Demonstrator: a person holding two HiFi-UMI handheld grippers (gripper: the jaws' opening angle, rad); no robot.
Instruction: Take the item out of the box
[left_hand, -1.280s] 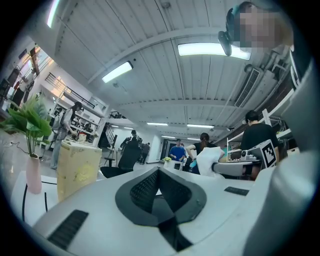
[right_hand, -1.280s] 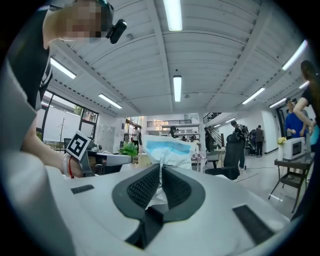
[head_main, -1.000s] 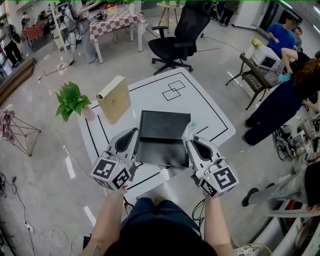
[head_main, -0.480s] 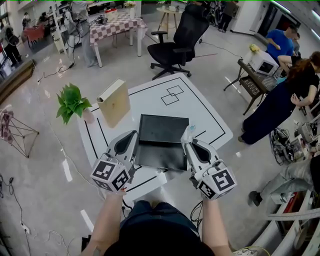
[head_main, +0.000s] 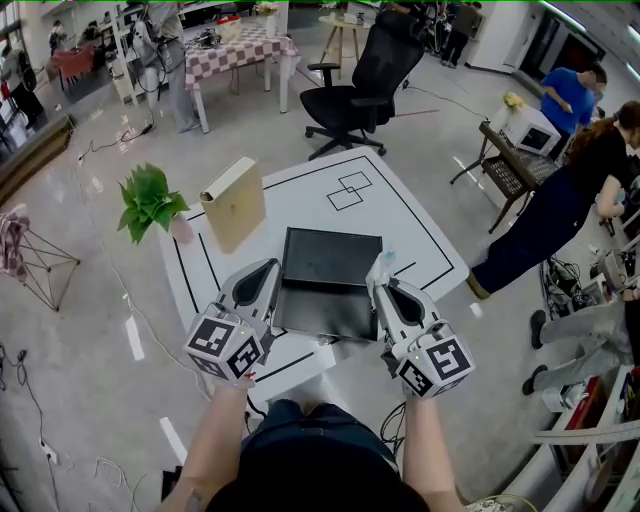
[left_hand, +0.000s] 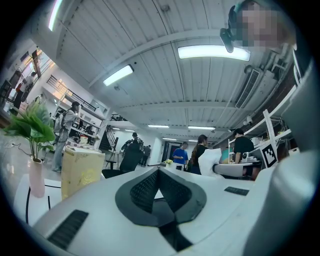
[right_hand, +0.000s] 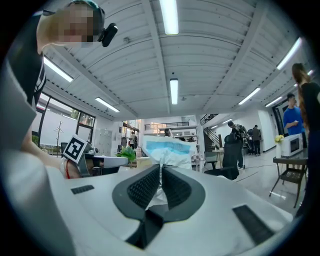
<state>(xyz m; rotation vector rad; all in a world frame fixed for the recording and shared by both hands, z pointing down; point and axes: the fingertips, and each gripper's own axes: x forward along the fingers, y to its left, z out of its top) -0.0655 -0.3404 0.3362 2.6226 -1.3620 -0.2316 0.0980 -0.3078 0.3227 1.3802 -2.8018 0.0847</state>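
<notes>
1. The right gripper (head_main: 381, 284) has its fingers (right_hand: 144, 188) pinched on the lower edge of a white-and-blue soft packet (right_hand: 167, 149). Most of the packet stands free above the fingertips.
2. In the head view the packet is out of the open black box (head_main: 325, 285), held at the box's right edge and apparently above the white worktop (head_main: 420, 225).
3. The left gripper (head_main: 268, 268) sits just beside the box's left edge. Its fingers (left_hand: 144, 188) are pressed together with nothing between them.
4. Main risk: the grip takes only a thin strip of crinkled wrapper. A quick swing or tilt could let the packet slide out and drop back into the box.
5. Second risk: both grippers flank the box closely. A sideways move could knock its walls or its opened lid and shift it on the worktop.
6. The upright beige carton (head_main: 232, 205) and the potted plant (head_main: 148, 200) stand to the left, near enough for a wide sweep of the left gripper to tip them.
</notes>
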